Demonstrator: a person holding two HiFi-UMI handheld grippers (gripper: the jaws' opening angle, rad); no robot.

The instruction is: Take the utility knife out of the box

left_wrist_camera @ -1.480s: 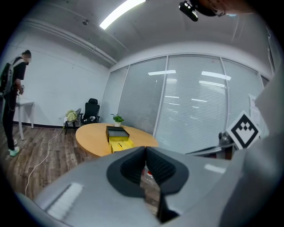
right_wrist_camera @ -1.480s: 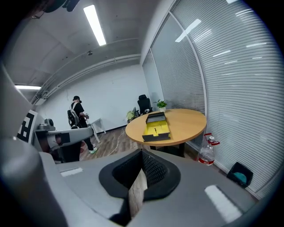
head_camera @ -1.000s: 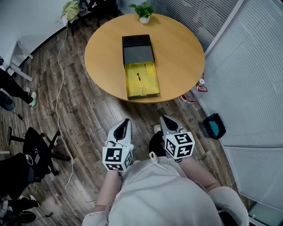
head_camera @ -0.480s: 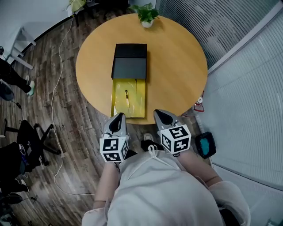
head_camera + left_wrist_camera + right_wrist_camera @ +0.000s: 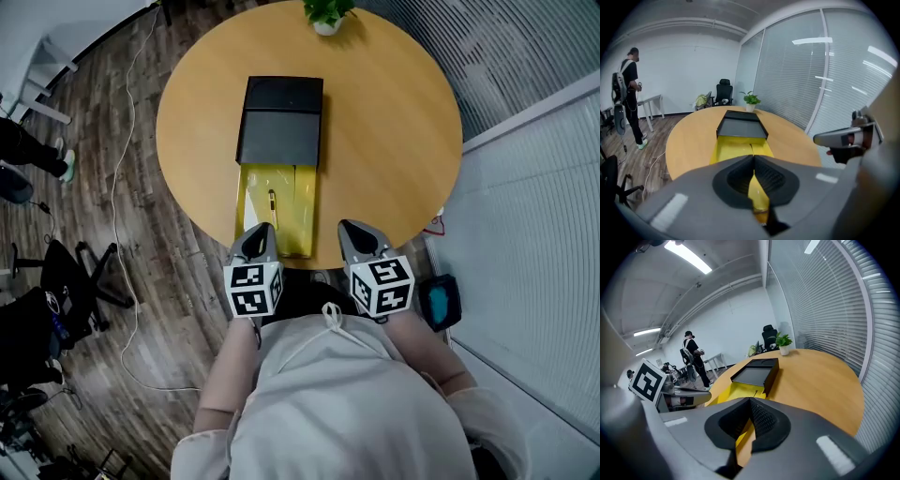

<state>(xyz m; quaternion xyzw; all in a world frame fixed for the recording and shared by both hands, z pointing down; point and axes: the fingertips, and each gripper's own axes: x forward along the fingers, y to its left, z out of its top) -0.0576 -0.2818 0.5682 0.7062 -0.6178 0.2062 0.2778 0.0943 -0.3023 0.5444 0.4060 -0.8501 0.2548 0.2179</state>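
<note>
The utility knife [image 5: 273, 203] lies in the yellow tray [image 5: 300, 202] that is pulled out of the black box [image 5: 281, 131], close to the tabletop's [image 5: 394, 141] near edge. Its long axis runs from the near edge to the far edge; which end leads is too small to tell. The left tool [image 5: 257, 232] and the right tool [image 5: 357, 232] are each pressed together on nothing, at that near edge.

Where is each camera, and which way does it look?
Head view: on the person's head, looking steeply down at table, box, left gripper, right gripper, arms.
Left gripper view: on that gripper, along shut jaws toward the box; right gripper shows.
Right gripper view: likewise; left gripper shows.
All three share box and plant.
</note>
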